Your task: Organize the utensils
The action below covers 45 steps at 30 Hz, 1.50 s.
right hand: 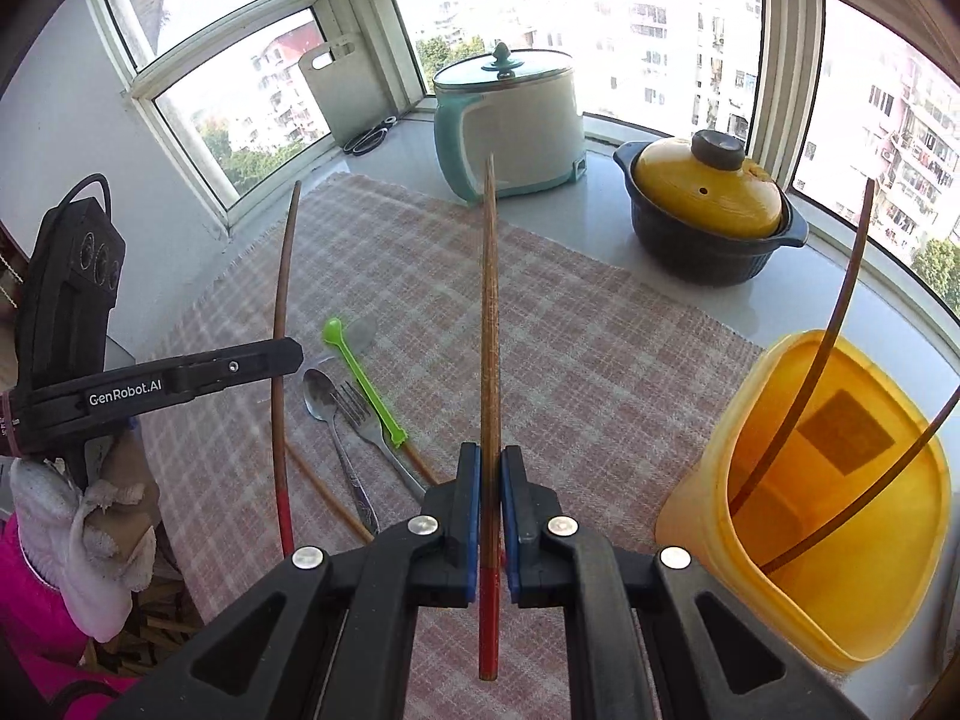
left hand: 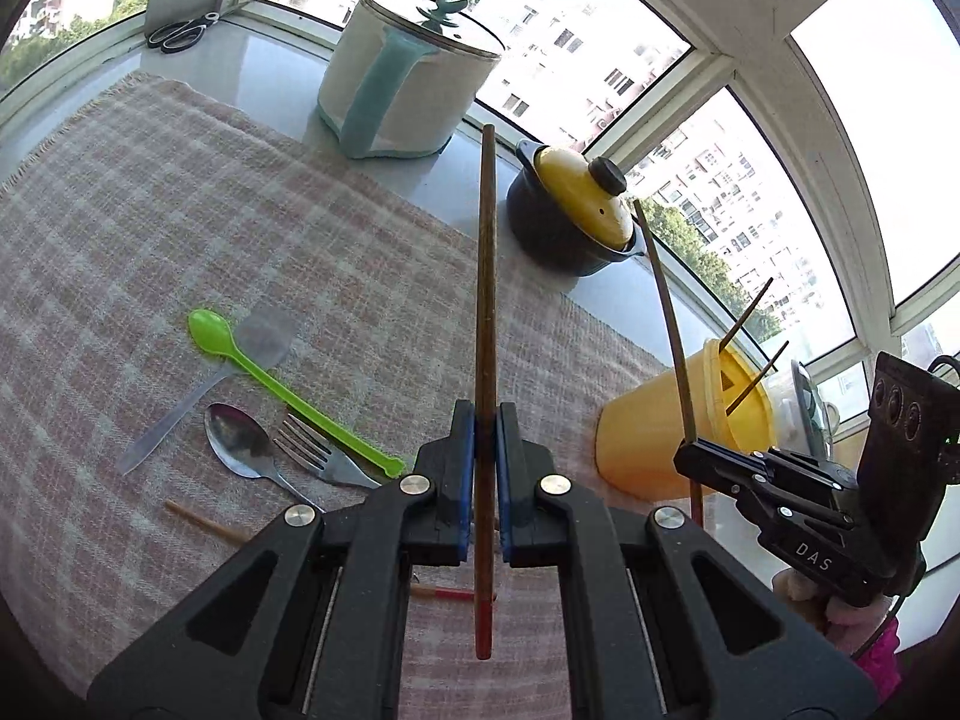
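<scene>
My left gripper (left hand: 485, 438) is shut on a brown chopstick with a red end (left hand: 486, 300), held upright above the checked cloth. My right gripper (right hand: 491, 480) is shut on a second chopstick (right hand: 491, 324), also upright. The right gripper shows in the left wrist view (left hand: 690, 447) beside the yellow cup (left hand: 660, 432); the left gripper shows in the right wrist view (right hand: 288, 354). The yellow cup (right hand: 840, 540) holds two chopsticks. A green plastic spoon (left hand: 264, 369), a clear spoon (left hand: 240, 360), a metal spoon (left hand: 237, 441) and a fork (left hand: 318, 456) lie on the cloth, with two more chopsticks (left hand: 204, 522).
A white and teal electric pot (left hand: 408, 78) and a dark casserole with a yellow lid (left hand: 570, 216) stand on the sill behind the cloth (left hand: 150, 210). Scissors (left hand: 183, 33) lie at the far corner by the windows. A cutting board (right hand: 336, 90) leans there.
</scene>
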Motion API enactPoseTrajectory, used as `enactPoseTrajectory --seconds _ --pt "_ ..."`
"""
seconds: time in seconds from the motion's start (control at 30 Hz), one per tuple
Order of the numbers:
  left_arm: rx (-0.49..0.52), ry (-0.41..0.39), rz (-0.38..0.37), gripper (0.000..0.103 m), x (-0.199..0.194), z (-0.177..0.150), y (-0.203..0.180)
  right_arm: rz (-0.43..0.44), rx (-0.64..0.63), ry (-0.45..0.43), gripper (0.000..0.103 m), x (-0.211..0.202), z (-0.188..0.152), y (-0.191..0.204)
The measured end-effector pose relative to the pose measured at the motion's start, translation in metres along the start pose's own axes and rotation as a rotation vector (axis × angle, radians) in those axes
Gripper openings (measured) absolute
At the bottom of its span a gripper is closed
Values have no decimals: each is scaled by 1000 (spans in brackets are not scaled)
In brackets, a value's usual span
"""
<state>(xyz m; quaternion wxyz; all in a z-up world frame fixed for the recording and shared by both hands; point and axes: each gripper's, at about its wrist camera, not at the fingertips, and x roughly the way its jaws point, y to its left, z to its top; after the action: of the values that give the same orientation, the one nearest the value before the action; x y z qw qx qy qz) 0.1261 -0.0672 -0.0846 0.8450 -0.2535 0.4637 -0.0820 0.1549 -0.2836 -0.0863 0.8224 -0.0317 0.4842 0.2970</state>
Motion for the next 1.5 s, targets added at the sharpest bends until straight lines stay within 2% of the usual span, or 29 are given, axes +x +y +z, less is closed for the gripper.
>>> enactPoseTrajectory --seconds 0.33,0.73,1.07,1.5 --pt "93 -3 -76 4 11 19 -63 -34 52 -83 4 -49 1 -33" --pt "183 -4 -157 4 36 35 -140 -111 115 -138 4 -85 4 -85" --pt "231 -7 -173 4 63 50 -185 -180 170 -149 4 -84 1 -121" --pt "265 -14 -127 4 100 54 -209 -269 152 -135 4 -68 4 -124"
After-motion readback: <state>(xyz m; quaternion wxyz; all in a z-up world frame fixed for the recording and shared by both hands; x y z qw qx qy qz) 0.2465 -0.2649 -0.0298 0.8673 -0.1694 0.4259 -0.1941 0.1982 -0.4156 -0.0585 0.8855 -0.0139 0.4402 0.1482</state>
